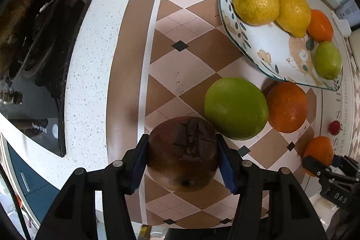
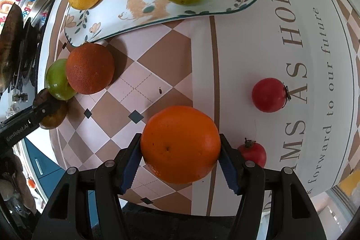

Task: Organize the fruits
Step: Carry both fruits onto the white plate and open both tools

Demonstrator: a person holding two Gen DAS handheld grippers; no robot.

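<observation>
My left gripper (image 1: 183, 160) is shut on a dark brown, cracked fruit (image 1: 182, 153) just above the patterned mat. My right gripper (image 2: 180, 158) is shut on an orange (image 2: 180, 143); it also shows at the right edge of the left wrist view (image 1: 319, 154). A flowered plate (image 1: 270, 48) holds two lemons (image 1: 256, 3), an orange (image 1: 319, 25) and a small green fruit (image 1: 327, 60). A large green fruit (image 1: 235, 108) and another orange (image 1: 286, 107) lie on the mat between the plate and my left gripper.
Two small red fruits (image 2: 268, 95) (image 2: 253, 153) lie on the mat's white lettered band, right of my right gripper. A black gas hob (image 1: 45, 64) with a dark pan sits to the left. The counter's front edge (image 2: 162, 206) runs below both grippers.
</observation>
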